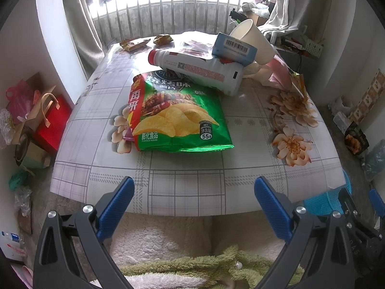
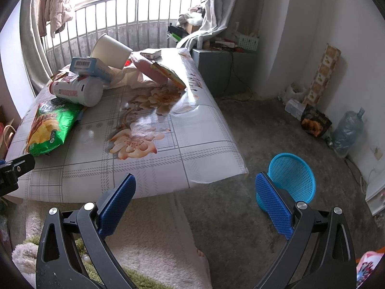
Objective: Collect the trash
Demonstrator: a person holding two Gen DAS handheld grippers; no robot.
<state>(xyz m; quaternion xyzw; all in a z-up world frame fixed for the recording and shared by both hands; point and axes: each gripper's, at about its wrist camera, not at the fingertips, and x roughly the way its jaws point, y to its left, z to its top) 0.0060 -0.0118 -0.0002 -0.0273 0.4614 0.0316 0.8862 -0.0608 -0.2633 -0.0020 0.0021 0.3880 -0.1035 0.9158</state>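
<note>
Both grippers hover at the near edge of the table (image 1: pixel 187 187), fingers spread wide and holding nothing. The left gripper (image 1: pixel 193 187) points at the middle of the flower-print tablecloth; the right gripper (image 2: pixel 195 185) sits further right, aimed past the table's near right corner toward the floor. Straight ahead of the left gripper lies a green chip bag (image 1: pixel 178 113), flat on the cloth with its sealed end toward the near edge. Its far end is tucked under a white bottle (image 1: pixel 199 68) lying on its side, cap pointing left. A light blue box with a barcode (image 1: pixel 234 48) rests on the bottle's right end, and a white paper cup (image 1: pixel 255 41) leans tilted against the box, mouth facing up and left. Just right of that pile sits a pink packet (image 2: pixel 150 68) with a yellow-edged wrapper beside it. At the far left of the table lie two crumpled gold wrappers (image 1: pixel 146 41); some flat red-and-white packets appear behind the bottle, though glare makes them hard to read. A blue mesh basket (image 2: pixel 292 178) stands on the concrete floor, just off the table's near right corner and beside the right gripper's right finger.
</note>
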